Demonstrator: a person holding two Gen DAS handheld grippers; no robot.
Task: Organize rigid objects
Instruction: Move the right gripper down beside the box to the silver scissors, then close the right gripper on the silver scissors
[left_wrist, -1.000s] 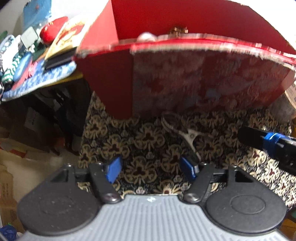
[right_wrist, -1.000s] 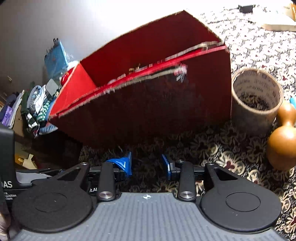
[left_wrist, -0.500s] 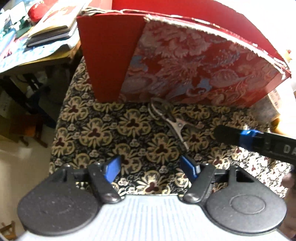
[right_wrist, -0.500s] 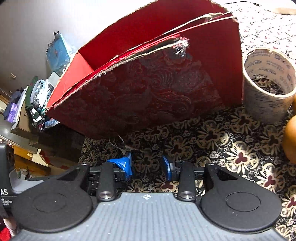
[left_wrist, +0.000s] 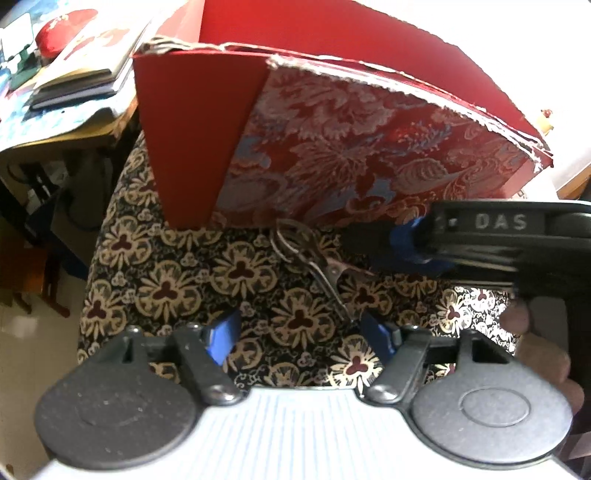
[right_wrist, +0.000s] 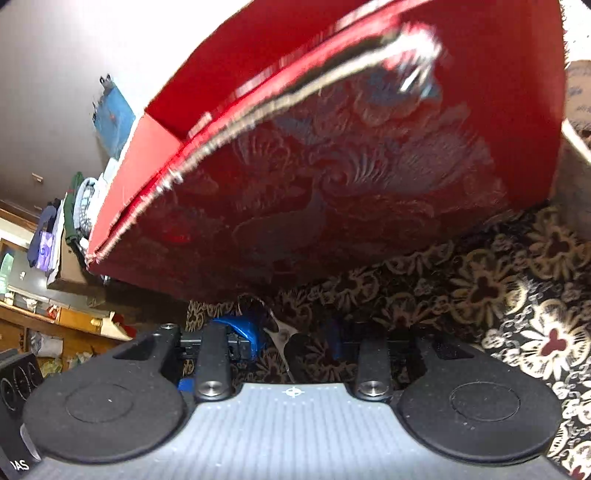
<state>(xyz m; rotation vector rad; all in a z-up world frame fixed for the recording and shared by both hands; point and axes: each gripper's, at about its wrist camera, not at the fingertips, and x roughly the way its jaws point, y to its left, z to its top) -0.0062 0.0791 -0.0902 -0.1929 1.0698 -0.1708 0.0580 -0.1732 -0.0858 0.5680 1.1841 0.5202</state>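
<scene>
Jaws of the right gripper (right_wrist: 291, 343) stand a little apart, straddling the small metal scissors (left_wrist: 314, 264) that lie flat on the patterned surface (left_wrist: 177, 280), handle loops toward the foot of the red brocade box (left_wrist: 351, 147). From where I stand I cannot make out that the pads touch the metal yet. The left gripper (left_wrist: 299, 334) has its jaws spread wide and empty, with the blade tip just ahead of its right-hand pad.

The trouble I see coming: the scissors are thin and slick, so if the right jaws close off-centre near the pivot, the tool could swivel, skid along the cloth, or slide under the box edge. That box sits very close in front of the right jaws, and a forward nudge could knock it. The two grippers are also crowded together and might bump.
</scene>
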